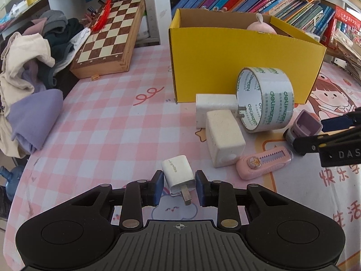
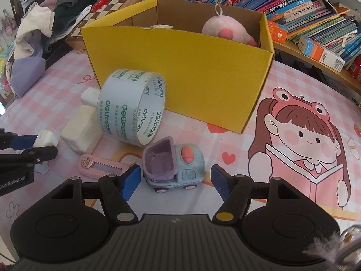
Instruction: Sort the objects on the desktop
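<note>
My left gripper (image 1: 179, 186) is open around a small white charger plug (image 1: 179, 176) lying on the pink checked tablecloth; its blue pads (image 1: 158, 187) flank the plug with small gaps. My right gripper (image 2: 173, 181) is open around a small toy truck (image 2: 172, 164) with a purple bed, pads apart from it. A roll of clear tape (image 2: 133, 106) stands on edge before the yellow cardboard box (image 2: 180, 72), which holds a pink plush toy (image 2: 225, 31). Two larger white chargers (image 1: 223, 135) and a pink utility knife (image 1: 264, 162) lie between the grippers.
A wooden chessboard case (image 1: 106, 38) and a heap of clothes (image 1: 29, 72) sit at the left. Shelves of books (image 2: 304, 11) run behind the box. The cloth's right part carries a cartoon girl print (image 2: 304, 140).
</note>
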Available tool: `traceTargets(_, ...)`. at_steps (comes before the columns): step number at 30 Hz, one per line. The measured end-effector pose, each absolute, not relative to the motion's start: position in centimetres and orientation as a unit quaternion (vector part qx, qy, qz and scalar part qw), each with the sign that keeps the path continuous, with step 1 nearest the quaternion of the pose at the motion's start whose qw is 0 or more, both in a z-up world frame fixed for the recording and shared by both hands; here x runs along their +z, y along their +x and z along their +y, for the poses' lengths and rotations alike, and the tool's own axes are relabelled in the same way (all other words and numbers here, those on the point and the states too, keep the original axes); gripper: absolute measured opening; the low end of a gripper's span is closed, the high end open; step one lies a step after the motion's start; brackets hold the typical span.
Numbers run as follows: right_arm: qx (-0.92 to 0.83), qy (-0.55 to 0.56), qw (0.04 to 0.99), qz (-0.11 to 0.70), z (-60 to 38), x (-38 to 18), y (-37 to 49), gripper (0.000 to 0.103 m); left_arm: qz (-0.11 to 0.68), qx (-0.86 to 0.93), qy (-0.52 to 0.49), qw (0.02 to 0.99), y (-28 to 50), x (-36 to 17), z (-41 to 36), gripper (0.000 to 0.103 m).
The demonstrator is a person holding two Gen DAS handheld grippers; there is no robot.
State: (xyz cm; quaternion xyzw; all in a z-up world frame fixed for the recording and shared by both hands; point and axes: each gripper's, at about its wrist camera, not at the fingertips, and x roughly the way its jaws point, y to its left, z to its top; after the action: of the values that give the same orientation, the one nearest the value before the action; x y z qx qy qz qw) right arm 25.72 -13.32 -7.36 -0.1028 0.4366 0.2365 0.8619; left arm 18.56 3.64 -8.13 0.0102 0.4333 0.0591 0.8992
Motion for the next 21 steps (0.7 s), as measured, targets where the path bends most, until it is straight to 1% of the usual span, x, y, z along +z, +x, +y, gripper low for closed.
traceTargets(6, 0.234, -0.095, 0.857, 0.449, -13.3, -8.0, 26.6, 0.066, 0.433, 0.059, 0.010, 0.899, 18.1, -7.9, 3.6, 0.028)
traceTargets(8, 0.235, -0.092, 0.856, 0.452, -13.4, -8.1, 26.9, 0.063, 0.432, 0.058, 0.011, 0.900, 18.0, -7.8, 3.6, 0.028)
traceTargets(21, 0.221, -0.066, 0.859, 0.457, -14.9, -7.3, 25.8, 0.062, 0.425, 0.041, 0.015, 0.904, 17.7, -7.4, 3.4, 0.028)
